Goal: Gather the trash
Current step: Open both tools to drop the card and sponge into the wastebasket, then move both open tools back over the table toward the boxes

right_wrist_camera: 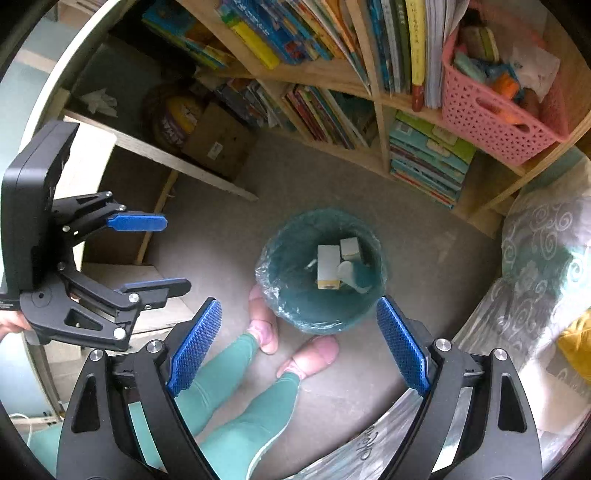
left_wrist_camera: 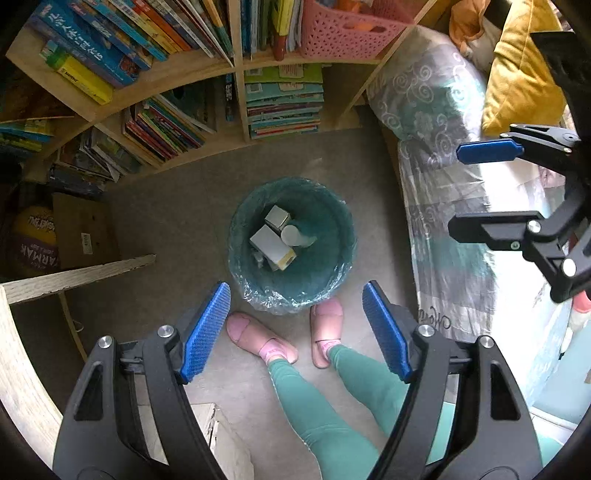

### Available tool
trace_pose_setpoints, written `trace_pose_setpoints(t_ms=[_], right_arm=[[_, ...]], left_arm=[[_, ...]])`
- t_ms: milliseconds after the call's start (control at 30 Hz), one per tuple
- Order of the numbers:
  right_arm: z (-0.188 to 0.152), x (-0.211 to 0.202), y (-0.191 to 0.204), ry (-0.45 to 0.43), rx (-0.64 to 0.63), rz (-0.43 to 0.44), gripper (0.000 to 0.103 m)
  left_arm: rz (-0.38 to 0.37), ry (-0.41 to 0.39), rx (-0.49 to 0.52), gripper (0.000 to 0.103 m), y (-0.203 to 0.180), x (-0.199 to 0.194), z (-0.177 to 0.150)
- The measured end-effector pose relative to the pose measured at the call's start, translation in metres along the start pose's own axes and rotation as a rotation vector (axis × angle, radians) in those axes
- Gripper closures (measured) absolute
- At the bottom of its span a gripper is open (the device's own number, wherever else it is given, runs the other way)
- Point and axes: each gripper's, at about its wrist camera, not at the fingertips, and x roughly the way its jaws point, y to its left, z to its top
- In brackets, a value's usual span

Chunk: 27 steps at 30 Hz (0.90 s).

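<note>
— While both point down at the floor, how do they stand?

— The left hand-held gripper (left_wrist_camera: 295, 328) is spread wide, nothing between its blue pads (left_wrist_camera: 205, 332). The right hand-held gripper (right_wrist_camera: 299, 345) is likewise released and empty.

— What lies just under them?

— A person's legs (left_wrist_camera: 325, 398) in green trousers and two pink slippers (left_wrist_camera: 258, 338), toes toward the bin (left_wrist_camera: 291, 243). The right slipper touches the bin's base.

— And the trash?

— It is in the bin, which stands on the grey floor (left_wrist_camera: 166, 206) lined with a clear bag. Inside lie two white boxes (left_wrist_camera: 271, 245), one with a yellow end, and a pale cylinder (left_wrist_camera: 295, 236) beside them. I cannot tell what the small bits under them are.

— Around it?

— A bed (left_wrist_camera: 443, 206) with a swirl-print quilt runs along the right; a yellow pillow (left_wrist_camera: 517, 81) sits at its far end. Beyond the bin is a wooden shelf (left_wrist_camera: 236, 70) packed with books, a pink basket (left_wrist_camera: 343, 33) in one compartment. A cardboard box (right_wrist_camera: 218, 142) sits on the floor at far left.
</note>
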Motion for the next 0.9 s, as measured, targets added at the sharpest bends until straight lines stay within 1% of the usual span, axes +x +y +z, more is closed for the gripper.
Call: trace_pose_setpoints(t_ms=[200, 333, 400, 500, 533, 667, 700, 767, 800, 867, 900], right_arm=[[0.011, -0.021, 0.011, -0.017, -0.03, 0.045, 0.017], [0.026, -0.044, 0.029, -0.029, -0.077, 0.12, 0.018], [0.038, -0.06, 0.047, -0.043, -0.129, 0.17, 0.017], [0.057, -0.082, 0.075, -0.056, -0.202, 0.237, 0.017], [0.066, -0.09, 0.09, -0.065, -0.24, 0.259, 0.017], [0.1, -0.113, 0.152, -0.08, -0.392, 0.323, 0.015], [0.11, -0.117, 0.174, -0.081, -0.444, 0.342, 0.015], [0.124, -0.122, 0.207, -0.084, -0.514, 0.357, 0.015], [0.133, -0.124, 0.231, -0.084, -0.562, 0.367, 0.015], [0.146, -0.124, 0.263, -0.078, -0.623, 0.385, 0.015], [0.155, -0.123, 0.287, -0.075, -0.667, 0.389, 0.015]], left_arm=[[-0.011, -0.047, -0.023, 0.031, 0.006, -0.029, -0.004], [0.007, -0.08, -0.026, 0.031, 0.012, -0.058, -0.01], [0.005, -0.112, -0.049, 0.03, 0.018, -0.083, -0.016], [0.021, -0.186, -0.094, 0.017, 0.03, -0.127, -0.031], [0.026, -0.212, -0.111, 0.013, 0.034, -0.14, -0.037], [0.074, -0.299, -0.212, 0.012, 0.071, -0.198, -0.076], [0.089, -0.313, -0.236, 0.012, 0.08, -0.208, -0.085], [0.122, -0.348, -0.285, 0.01, 0.101, -0.23, -0.108], [0.143, -0.362, -0.309, 0.009, 0.11, -0.239, -0.118], [0.187, -0.393, -0.369, 0.009, 0.131, -0.256, -0.145], [0.205, -0.407, -0.409, 0.008, 0.143, -0.265, -0.16]])
